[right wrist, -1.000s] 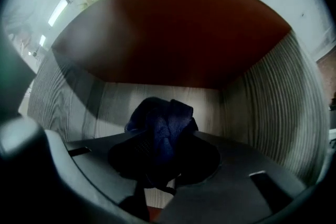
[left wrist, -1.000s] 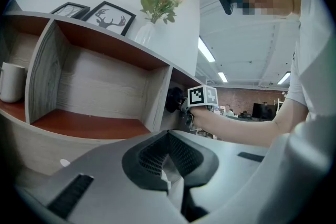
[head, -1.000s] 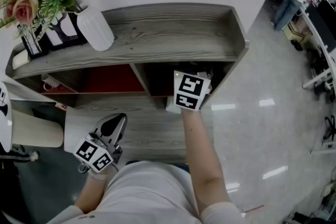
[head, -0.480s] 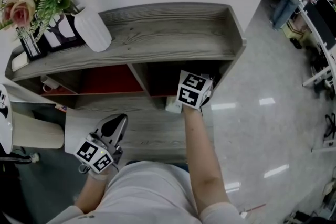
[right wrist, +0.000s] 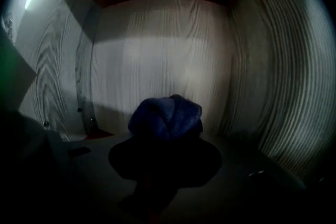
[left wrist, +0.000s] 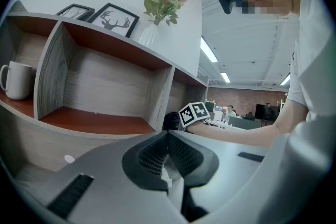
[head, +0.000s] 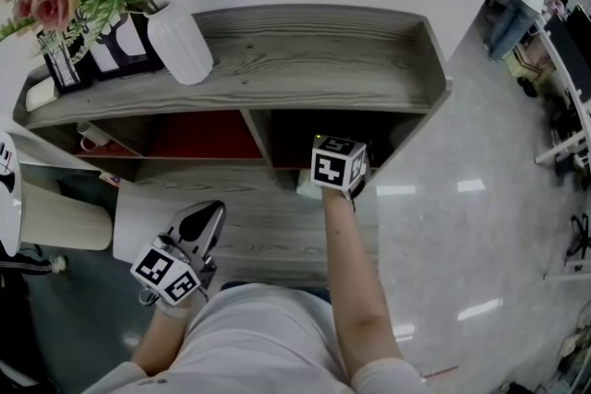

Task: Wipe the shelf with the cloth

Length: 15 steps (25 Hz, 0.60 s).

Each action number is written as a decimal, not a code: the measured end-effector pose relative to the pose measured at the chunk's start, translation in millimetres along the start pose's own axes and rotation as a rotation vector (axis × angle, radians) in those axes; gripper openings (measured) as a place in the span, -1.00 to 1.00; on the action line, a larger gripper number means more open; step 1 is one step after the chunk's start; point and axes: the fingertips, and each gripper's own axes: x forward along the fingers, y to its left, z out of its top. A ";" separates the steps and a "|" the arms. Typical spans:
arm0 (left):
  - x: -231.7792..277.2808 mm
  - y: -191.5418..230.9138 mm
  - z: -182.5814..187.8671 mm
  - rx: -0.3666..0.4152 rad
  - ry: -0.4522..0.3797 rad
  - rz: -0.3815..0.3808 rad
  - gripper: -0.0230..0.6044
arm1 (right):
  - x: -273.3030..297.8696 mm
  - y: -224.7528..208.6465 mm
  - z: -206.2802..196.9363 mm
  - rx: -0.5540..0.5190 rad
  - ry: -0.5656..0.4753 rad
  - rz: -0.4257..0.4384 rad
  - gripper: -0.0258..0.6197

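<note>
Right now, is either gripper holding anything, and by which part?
The right gripper is shut on the blue cloth, gripping a bunched fold inside the shelf compartment. The left gripper is shut and empty.

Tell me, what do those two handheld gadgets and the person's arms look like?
The left gripper has a smooth grey body and black ribbed pads that taper to a point. The right gripper has the same outline but sits in shadow, so it looks dark. Each carries a white cube printed with black square markers. The person wears a white short-sleeved top.
</note>
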 end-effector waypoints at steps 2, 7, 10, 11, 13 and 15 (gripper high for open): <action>-3.4 2.7 -1.2 -0.004 -0.001 0.014 -0.88 | 2.4 20.3 -1.5 -0.016 0.006 0.040 -0.58; -12.8 11.7 -3.1 -0.016 -0.007 0.050 -0.88 | -3.8 54.1 21.5 -0.042 -0.044 0.092 -0.58; -16.4 15.6 -4.5 -0.024 -0.008 0.065 -0.88 | -11.0 59.6 37.8 -0.026 -0.084 0.111 -0.58; -16.7 16.5 -4.8 -0.026 -0.008 0.067 -0.88 | -13.5 60.6 43.3 -0.023 -0.097 0.117 -0.58; -15.9 16.6 -5.1 -0.027 -0.009 0.068 -0.88 | -19.4 61.8 55.5 -0.019 -0.125 0.125 -0.58; -13.5 14.3 -4.4 -0.026 -0.010 0.061 -0.88 | -25.2 59.1 66.5 -0.016 -0.152 0.124 -0.58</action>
